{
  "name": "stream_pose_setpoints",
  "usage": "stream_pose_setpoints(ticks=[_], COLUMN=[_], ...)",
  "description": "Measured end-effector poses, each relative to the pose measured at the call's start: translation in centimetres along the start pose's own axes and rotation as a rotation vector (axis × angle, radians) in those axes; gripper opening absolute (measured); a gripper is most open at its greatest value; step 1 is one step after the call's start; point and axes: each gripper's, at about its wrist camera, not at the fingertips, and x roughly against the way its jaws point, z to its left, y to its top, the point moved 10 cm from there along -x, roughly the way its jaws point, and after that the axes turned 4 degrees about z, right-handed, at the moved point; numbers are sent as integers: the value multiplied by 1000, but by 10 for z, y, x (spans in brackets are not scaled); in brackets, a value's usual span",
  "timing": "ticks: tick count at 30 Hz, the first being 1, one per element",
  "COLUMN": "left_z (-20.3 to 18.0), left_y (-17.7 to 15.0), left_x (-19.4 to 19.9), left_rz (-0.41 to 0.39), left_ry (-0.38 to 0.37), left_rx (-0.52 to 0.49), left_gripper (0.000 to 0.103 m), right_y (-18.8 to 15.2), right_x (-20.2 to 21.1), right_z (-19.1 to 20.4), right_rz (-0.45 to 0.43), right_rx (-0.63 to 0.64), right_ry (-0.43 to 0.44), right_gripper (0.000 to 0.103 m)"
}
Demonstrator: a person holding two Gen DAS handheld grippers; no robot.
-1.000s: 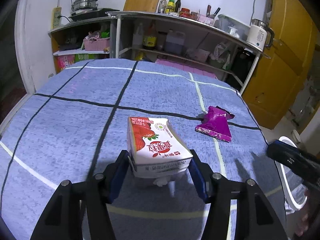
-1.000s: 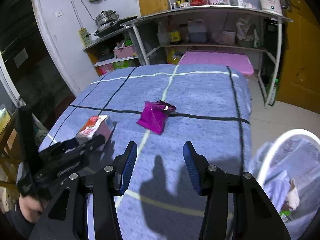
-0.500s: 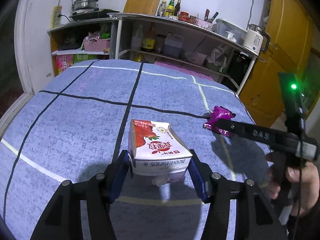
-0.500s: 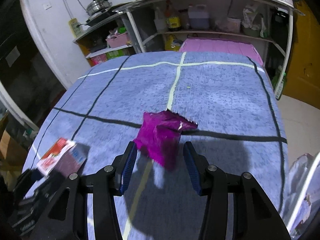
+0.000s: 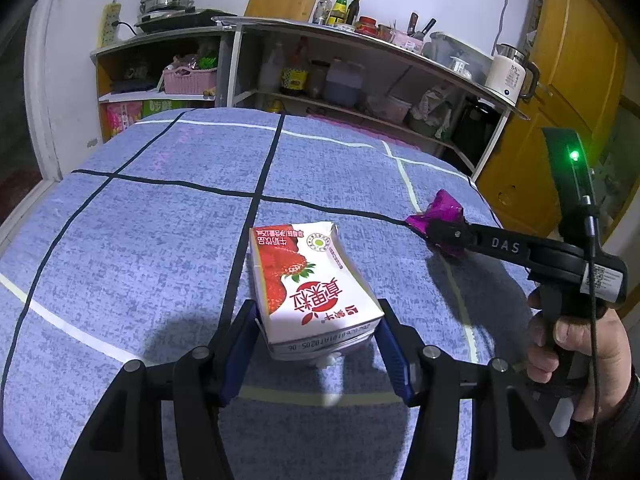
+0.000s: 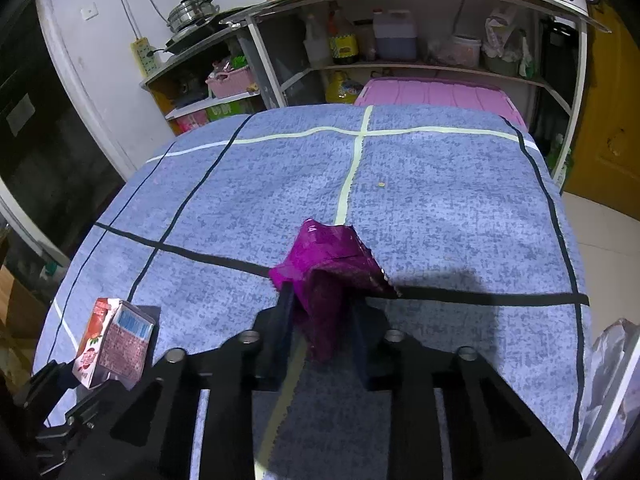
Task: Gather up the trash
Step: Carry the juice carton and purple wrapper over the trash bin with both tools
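L. wrist view, L to R: L gripper (image 5: 316, 344) straddled a strawberry milk carton (image 5: 310, 288) lying on the blue cloth (image 5: 160, 240); both blue pads (image 5: 240, 344) were touching the carton's sides, i.e. gripping it. Farther R, the R gripper (image 5: 444, 234) reached in from the side, held by a hand (image 5: 580, 340), w/ its tip on a purple wrapper (image 5: 440, 210) near the cloth's R edge. R wrist view, L to R: carton (image 6: 114, 344) stood at lower L, held in the L gripper's tips (image 6: 60, 376); at centre, R gripper (image 6: 320, 320) jaws were closing on the wrapper (image 6: 328, 272), which was crumpled & pinched between them, over the black line. A basket rim (image 6: 612, 392) showed at far R, off the cloth.
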Motion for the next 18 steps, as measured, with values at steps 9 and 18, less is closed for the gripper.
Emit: stream_pose_setpoints(ticks=[9, 18], left_z=[-12, -43], left_y=[-4, -16], left_x=[11, 37], left_rz=[-15, -33], left_ry=[-7, -34], left_rx=[-25, -66], left_gripper=[57, 57], right_y=[-10, -35], right_x=[32, 80], right_z=[2, -1], right_rz=[-39, -86], right_rx=[15, 25], right_ry=[18, 23], right_gripper=[18, 18])
